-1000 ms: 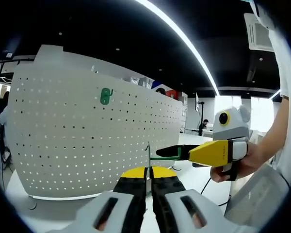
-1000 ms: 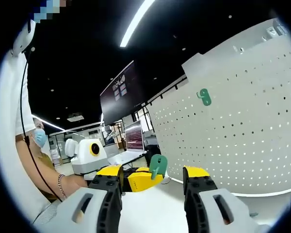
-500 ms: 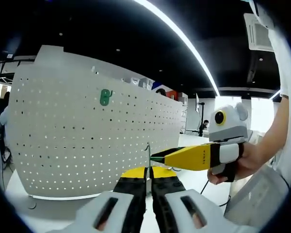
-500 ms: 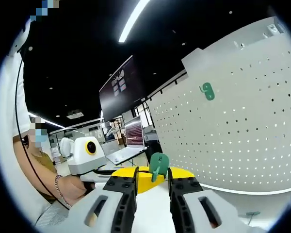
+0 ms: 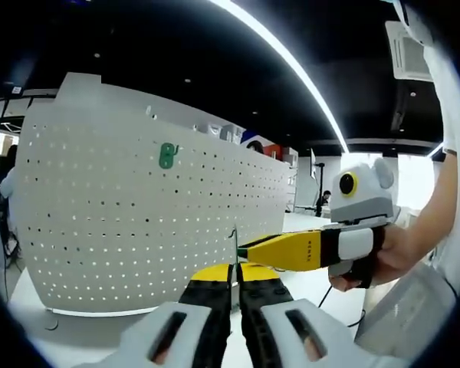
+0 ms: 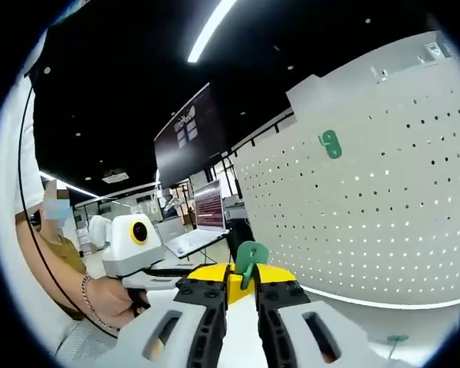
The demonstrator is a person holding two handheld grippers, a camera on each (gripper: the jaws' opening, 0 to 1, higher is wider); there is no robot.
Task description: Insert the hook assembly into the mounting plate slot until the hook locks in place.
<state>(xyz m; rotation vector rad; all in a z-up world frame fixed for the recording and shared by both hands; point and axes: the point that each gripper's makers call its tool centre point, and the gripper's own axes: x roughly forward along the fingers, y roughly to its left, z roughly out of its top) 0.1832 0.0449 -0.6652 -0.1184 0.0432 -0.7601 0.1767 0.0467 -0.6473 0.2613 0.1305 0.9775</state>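
Observation:
A green hook assembly (image 6: 249, 257) is held in the air in front of the white perforated mounting plate (image 6: 383, 222), apart from it. In the left gripper view I see the hook (image 5: 235, 244) edge-on as a thin strip. My left gripper (image 5: 235, 270) is shut on its lower part. My right gripper (image 5: 247, 249) reaches in from the right and is shut on the same hook. In the right gripper view, my right gripper (image 6: 241, 285) clamps the hook, and the left gripper (image 6: 208, 273) meets it from the left. Another green hook (image 5: 166, 154) hangs high on the plate.
The mounting plate (image 5: 138, 222) stands upright on a white table (image 5: 100, 330). A small green part (image 6: 397, 338) lies on the table near the plate's foot. A laptop (image 6: 199, 222) and a wall screen (image 6: 190, 138) stand behind. A person's arm (image 6: 69, 268) is at the left.
My right gripper's jaws have gone from wide open to shut on the green hook. The left gripper stayed shut on it and barely moved.

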